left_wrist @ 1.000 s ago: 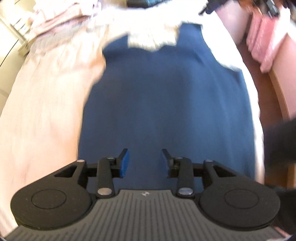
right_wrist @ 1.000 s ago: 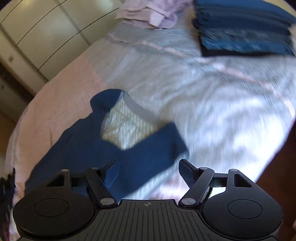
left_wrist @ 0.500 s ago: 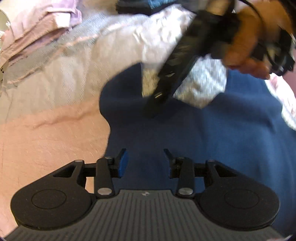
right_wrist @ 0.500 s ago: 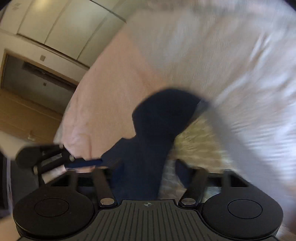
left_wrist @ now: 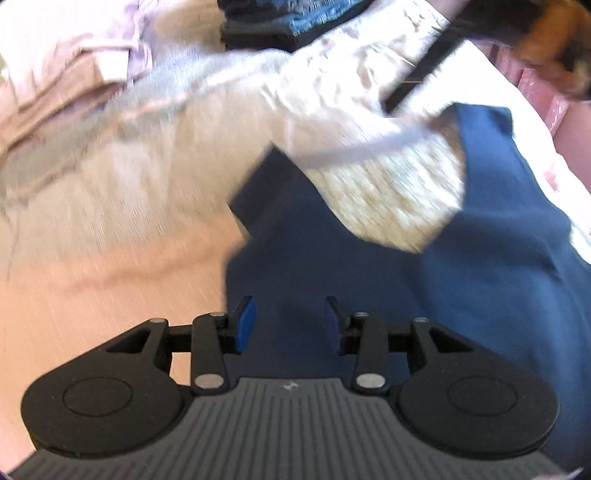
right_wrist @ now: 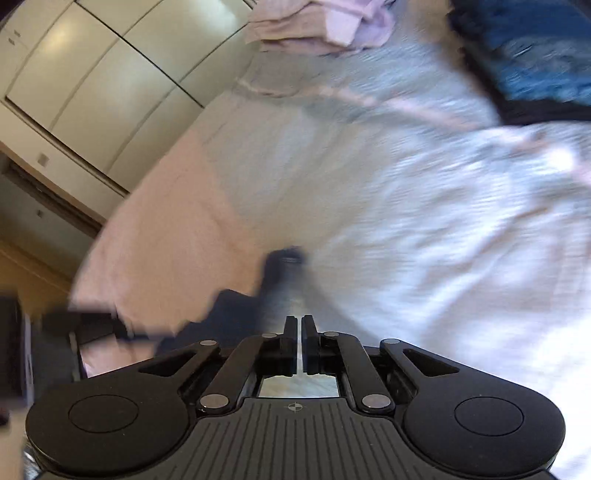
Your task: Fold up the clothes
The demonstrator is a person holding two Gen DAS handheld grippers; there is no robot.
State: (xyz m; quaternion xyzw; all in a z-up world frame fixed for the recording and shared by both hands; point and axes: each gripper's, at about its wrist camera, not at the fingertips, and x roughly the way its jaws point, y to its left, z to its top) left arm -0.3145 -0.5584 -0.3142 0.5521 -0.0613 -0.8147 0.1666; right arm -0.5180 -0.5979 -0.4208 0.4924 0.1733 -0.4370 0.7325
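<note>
A navy garment (left_wrist: 388,280) was found spread flat on the bed (left_wrist: 110,229), its long axis running from the near edge, under the left gripper (left_wrist: 289,325), away toward the neckline and a pale patterned patch (left_wrist: 399,195) at the far end. The left gripper was held with its jaws well apart, nothing between them, directly above the garment's near left edge. The right gripper (right_wrist: 299,326) was seen with its jaws almost closed, a thin slit of light left between them; dark cloth (right_wrist: 280,280) lay just ahead of the tips, but through the blur a grip on it could not be confirmed. In the left wrist view the right gripper was placed at the far right shoulder of the garment. The far end was therefore judged nearer the right hand, the near hem nearer the left. A stack of folded dark clothes (right_wrist: 535,55) and a pale pile (right_wrist: 317,26) were noted toward the far edge of the bed.
</note>
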